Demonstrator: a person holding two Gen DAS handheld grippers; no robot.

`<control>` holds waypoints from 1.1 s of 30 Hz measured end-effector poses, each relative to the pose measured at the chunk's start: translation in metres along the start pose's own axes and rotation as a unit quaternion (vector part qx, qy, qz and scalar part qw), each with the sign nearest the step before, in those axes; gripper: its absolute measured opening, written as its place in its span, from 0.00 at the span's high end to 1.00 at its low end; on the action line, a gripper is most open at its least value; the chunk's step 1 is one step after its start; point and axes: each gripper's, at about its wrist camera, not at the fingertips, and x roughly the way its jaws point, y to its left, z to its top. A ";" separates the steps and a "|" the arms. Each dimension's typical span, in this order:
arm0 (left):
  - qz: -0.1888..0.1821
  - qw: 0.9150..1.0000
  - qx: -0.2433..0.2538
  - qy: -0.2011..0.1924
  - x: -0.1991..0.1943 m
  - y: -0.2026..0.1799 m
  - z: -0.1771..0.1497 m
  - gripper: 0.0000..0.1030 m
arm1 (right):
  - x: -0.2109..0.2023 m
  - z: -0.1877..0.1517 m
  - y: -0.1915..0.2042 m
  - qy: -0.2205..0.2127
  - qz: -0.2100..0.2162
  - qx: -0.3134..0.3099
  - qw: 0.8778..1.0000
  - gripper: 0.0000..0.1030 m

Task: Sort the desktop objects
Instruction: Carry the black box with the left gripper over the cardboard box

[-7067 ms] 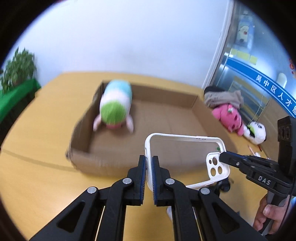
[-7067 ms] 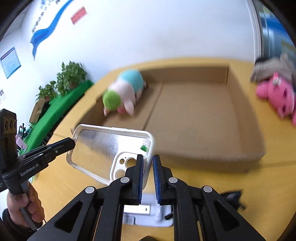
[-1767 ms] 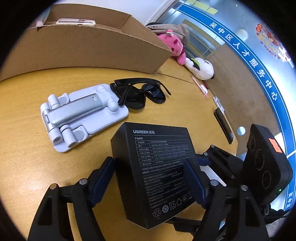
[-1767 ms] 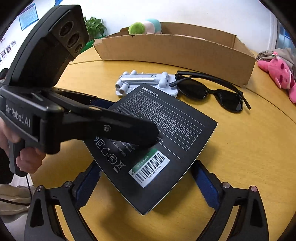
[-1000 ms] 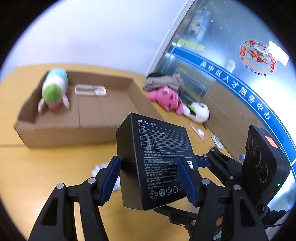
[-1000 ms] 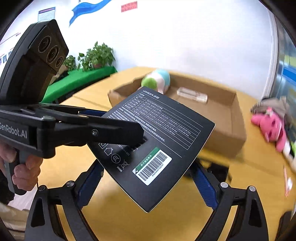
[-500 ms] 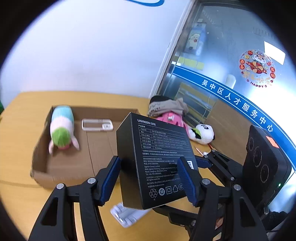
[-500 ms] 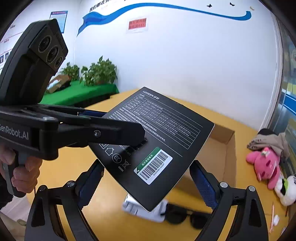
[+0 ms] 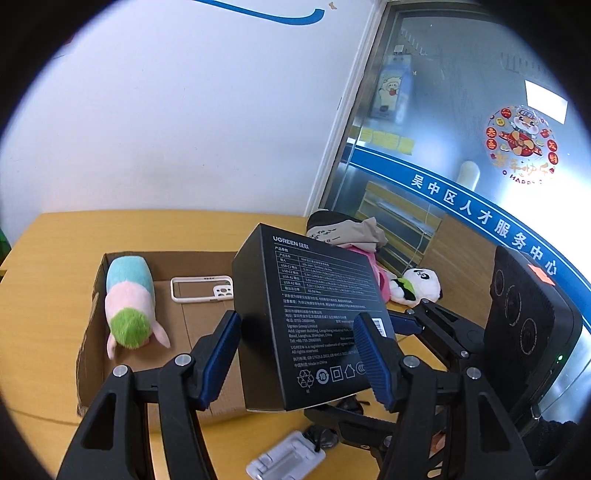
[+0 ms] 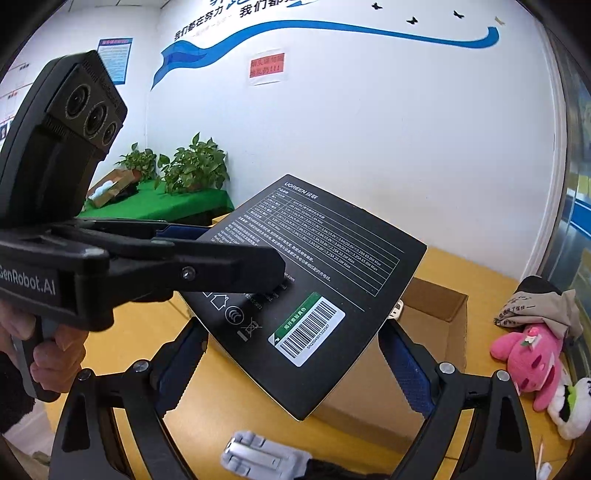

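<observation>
Here the black box point(image 9: 314, 314) hangs in the air above the table point(image 9: 48, 236), tilted, with its printed face toward both cameras. The left gripper point(image 9: 299, 354) is clamped on it, its blue pads point(image 9: 221, 354) pressed against the two side walls. The right gripper point(image 10: 291, 369) reaches in from the right side of the left view; its pads seem to press the box's lower corners, though the contact is partly hidden, so I take it as gripping too. A hand point(image 10: 55, 354) holds the left gripper's handle.

The table is yellow wood. On it, under and behind the box, lies an open cardboard tray point(image 9: 92, 325). Inside it, against the left wall, is a plush toy point(image 9: 129, 302) in blue, pink and green, and beside that, toward the far wall, a white phone case point(image 9: 201, 290) lying flat. In front of the tray rests a grey phone stand point(image 9: 286, 459). To the right of the tray sit a pink plush point(image 10: 532, 358), a panda plush point(image 9: 417, 286) and a bundle of cloth point(image 9: 347, 230).

The room has a white wall with a blue painted wave point(image 10: 332, 33), a red notice point(image 10: 266, 66), potted plants point(image 10: 192, 166) on a green-covered stand, and a glass partition point(image 9: 461, 147) with a blue band of characters.
</observation>
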 end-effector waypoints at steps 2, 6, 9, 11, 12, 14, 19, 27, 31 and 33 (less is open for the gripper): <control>-0.003 1.000 -0.004 0.000 0.009 0.007 0.008 0.40 | 0.008 0.007 -0.008 0.002 0.000 -0.001 1.000 0.06; -0.003 1.000 -0.006 0.005 0.033 0.022 0.032 0.39 | 0.028 0.030 -0.031 0.004 -0.001 -0.004 1.000 0.06; -0.007 1.000 -0.019 0.006 0.052 0.038 0.052 0.39 | 0.046 0.050 -0.050 0.006 0.000 0.000 1.000 0.06; -0.007 1.000 -0.023 0.006 0.062 0.047 0.062 0.39 | 0.057 0.060 -0.059 0.007 -0.003 -0.004 1.000 0.07; -0.006 1.000 -0.025 0.006 0.067 0.051 0.066 0.39 | 0.063 0.065 -0.063 0.008 -0.004 -0.005 1.000 0.08; -0.003 1.000 -0.027 0.011 0.079 0.059 0.071 0.39 | 0.077 0.073 -0.070 0.013 -0.004 -0.009 1.000 0.08; 0.004 0.998 -0.054 0.038 0.117 0.086 0.066 0.41 | 0.119 0.071 -0.088 0.041 0.003 -0.006 0.999 0.09; 0.033 0.989 -0.100 0.104 0.187 0.127 0.033 0.41 | 0.198 0.029 -0.114 0.102 0.032 0.033 0.994 0.10; 0.044 0.979 -0.131 0.148 0.221 0.148 0.013 0.41 | 0.235 0.009 -0.126 0.154 0.050 0.045 0.986 0.10; 0.053 0.974 -0.143 0.168 0.236 0.156 0.005 0.41 | 0.252 0.001 -0.133 0.181 0.063 0.055 0.980 0.10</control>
